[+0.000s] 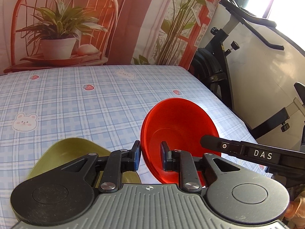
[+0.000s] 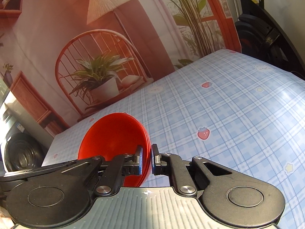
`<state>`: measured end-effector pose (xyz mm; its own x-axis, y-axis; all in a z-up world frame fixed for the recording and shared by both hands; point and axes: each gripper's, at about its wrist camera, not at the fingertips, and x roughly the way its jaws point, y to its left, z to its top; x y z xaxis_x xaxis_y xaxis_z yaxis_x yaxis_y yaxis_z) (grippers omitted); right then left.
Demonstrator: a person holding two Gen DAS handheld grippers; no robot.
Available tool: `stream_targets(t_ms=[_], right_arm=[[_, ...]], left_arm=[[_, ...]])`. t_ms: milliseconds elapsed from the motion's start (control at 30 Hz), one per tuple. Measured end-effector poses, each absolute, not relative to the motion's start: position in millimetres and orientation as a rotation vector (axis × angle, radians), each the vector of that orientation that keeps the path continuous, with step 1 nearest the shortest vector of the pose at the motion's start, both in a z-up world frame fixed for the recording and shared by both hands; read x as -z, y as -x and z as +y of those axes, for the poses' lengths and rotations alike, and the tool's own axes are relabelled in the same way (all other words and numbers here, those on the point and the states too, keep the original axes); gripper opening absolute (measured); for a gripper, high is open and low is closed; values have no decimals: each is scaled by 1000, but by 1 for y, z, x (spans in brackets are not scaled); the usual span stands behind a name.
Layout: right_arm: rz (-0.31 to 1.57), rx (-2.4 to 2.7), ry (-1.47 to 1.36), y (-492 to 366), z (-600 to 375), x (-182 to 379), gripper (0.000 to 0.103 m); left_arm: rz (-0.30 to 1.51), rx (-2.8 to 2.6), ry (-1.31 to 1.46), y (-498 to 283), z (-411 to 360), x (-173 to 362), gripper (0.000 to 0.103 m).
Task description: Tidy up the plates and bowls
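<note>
Holding the red bowls [image 1: 179, 133], a nested stack tilted above the tabletop [image 1: 85, 105], we pinch its rim from both sides: the left gripper [image 1: 150, 157] narrow on one edge, the right gripper [image 2: 146, 159] almost closed on the other. We judge the bowls are gathered but not yet put down. A green plate [image 1: 68, 152] waits near the front edge. Behind hangs a printed backdrop [image 1: 63, 19], and an exercise bike [image 1: 219, 66] stands by the right edge
</note>
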<state>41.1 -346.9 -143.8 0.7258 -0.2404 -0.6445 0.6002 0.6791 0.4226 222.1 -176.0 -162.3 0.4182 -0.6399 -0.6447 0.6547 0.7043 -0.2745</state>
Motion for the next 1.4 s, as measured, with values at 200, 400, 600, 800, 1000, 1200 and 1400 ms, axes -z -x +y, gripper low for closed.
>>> stream_targets(t_ms=[200, 400, 600, 800, 1000, 1200, 1400], right_arm=[[584, 446, -639, -72, -333, 123, 9], [576, 383, -602, -107, -314, 103, 9], [569, 307, -579, -143, -291, 88, 10], [593, 240, -552, -176, -263, 84, 10], [619, 215, -543, -189, -247, 90, 11], [632, 242, -565, -181, -252, 103, 11], [650, 280, -571, -160, -258, 119, 11]], left_arm=[[764, 769, 26, -229, -147, 143, 23], [719, 711, 46, -235, -117, 123, 23], [678, 655, 48, -239, -82, 102, 23], [657, 595, 17, -252, -53, 87, 23], [673, 572, 49, -258, -28, 91, 23], [729, 585, 78, -253, -28, 118, 23], [775, 607, 63, -244, -42, 139, 23]])
